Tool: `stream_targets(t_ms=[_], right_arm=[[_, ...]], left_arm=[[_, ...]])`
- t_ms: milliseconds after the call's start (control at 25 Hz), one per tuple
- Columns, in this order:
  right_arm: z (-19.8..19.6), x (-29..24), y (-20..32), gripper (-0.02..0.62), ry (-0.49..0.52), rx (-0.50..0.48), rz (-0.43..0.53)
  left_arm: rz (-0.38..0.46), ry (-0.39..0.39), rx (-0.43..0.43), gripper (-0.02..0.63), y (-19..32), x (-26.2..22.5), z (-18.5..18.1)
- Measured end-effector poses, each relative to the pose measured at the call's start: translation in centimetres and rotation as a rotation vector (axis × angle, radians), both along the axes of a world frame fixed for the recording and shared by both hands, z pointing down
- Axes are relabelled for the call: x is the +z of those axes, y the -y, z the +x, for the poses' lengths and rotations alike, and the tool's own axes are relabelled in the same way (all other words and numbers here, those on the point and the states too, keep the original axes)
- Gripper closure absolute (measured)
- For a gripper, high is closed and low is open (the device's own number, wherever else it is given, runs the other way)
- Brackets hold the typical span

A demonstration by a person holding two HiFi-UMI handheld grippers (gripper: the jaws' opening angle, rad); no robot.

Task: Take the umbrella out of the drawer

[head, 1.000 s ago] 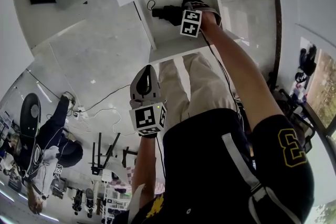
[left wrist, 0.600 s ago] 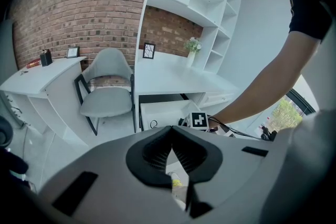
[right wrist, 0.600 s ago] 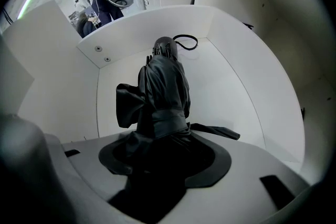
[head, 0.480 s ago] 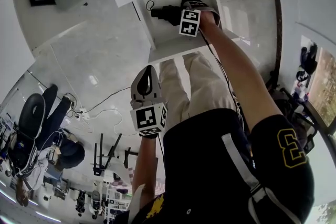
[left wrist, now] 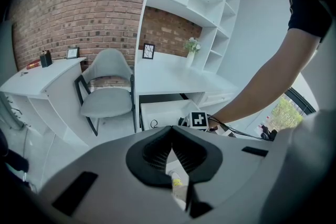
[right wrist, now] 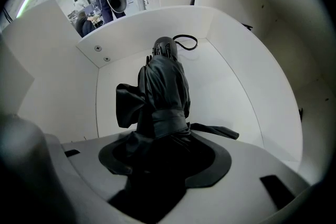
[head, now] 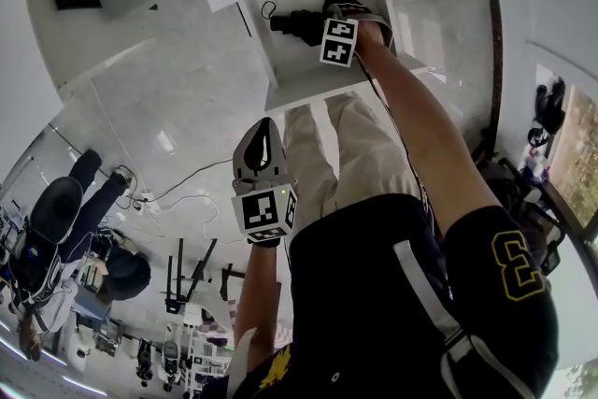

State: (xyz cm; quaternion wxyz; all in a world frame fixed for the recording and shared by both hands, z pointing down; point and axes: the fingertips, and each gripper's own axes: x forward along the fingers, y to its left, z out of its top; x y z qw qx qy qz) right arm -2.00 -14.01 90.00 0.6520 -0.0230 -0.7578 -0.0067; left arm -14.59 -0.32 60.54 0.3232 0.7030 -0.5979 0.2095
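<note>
Inside the drawer (right wrist: pixel 241 92): umbrella (right wrist: pixel 165 86) lies folded, not yet lifted
Right gripper (right wrist: pixel 160 160): we pinch its strapped middle from above, likely for a balanced lift
Left gripper (left wrist: pixel 171 150): pressed together, empty, kept clear of our reach

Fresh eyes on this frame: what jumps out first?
The black folded umbrella in the open white drawer, with the right gripper reaching down and closed on its near end. The left gripper hangs shut and empty mid-frame in the head view, away from the drawer.
</note>
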Motion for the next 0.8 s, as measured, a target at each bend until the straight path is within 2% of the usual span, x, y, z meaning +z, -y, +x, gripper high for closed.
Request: stream_targets(t_ms=[320, 800], right_arm=[[0.2, -0.5, 0.0, 0.336, -0.010, 0.010, 0.022], [0.6, -2.4, -0.5, 0.336, 0.021, 0.117, -0.006]], left_arm=[[0.015, 0.008, 0.014, 0.588, 0.4, -0.8, -0.1], [0.046, 0.021, 0.049, 0.588, 1.6, -2.4, -0.4]])
